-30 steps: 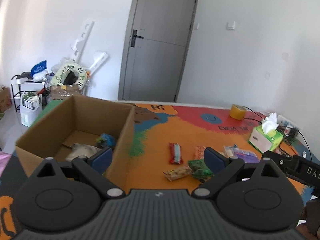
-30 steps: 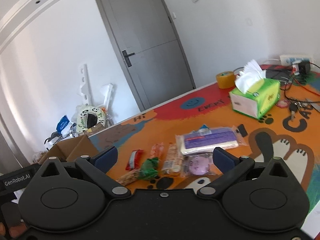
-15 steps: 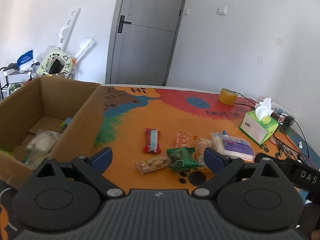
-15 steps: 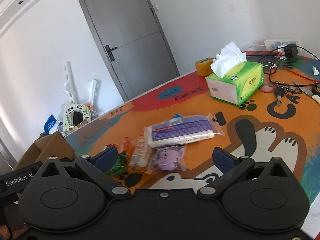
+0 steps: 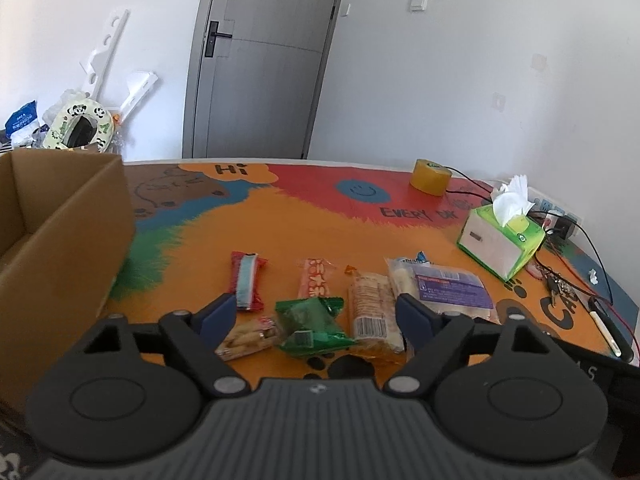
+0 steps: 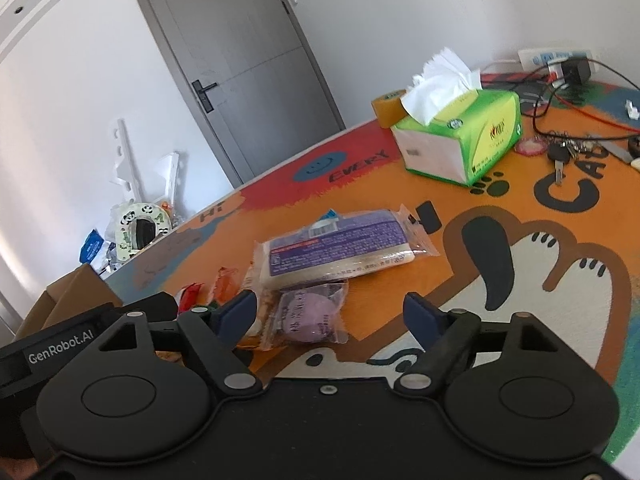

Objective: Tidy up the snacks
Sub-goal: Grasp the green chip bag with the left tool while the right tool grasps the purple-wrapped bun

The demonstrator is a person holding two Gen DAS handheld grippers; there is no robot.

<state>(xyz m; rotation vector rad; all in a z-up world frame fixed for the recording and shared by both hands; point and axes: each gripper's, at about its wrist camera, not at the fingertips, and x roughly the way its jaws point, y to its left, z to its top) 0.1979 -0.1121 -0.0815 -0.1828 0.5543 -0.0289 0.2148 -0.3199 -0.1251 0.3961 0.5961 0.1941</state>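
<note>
Taking the crumpled green foil snack packet (image 5: 314, 326) as the landmark, the open brown cardboard box (image 5: 64, 248) stood well to its left; a red-and-blue wrapped bar (image 5: 246, 286) lay up and to the left of it, a pale clear-wrapped biscuit pack (image 5: 246, 336) touched its left edge, a pink-and-white sachet (image 5: 316, 284) lay just behind it, a tan cracker packet (image 5: 372, 312) just to its right, and a long purple-labelled clear bag (image 5: 444, 292) further right, all on the orange cartoon-printed mat (image 5: 280, 232).

The left gripper (image 5: 316, 316) had its jaws apart and closing, with the green packet framed between them but seemingly unpressed; to grip well it probably needed to settle lower and centre on the packet's bulk, so the biscuit pack was not dragged along.

The right gripper (image 6: 330, 312) was likewise apart and closing, a round purple snack in a clear wrapper (image 6: 308, 318) lying by its left pad, untouched.

Only the left view showed the box's inside wall and the whole row of snacks; only the right view showed the purple round snack, and the keys (image 6: 560, 156) beyond the green tissue box (image 6: 468, 140).
</note>
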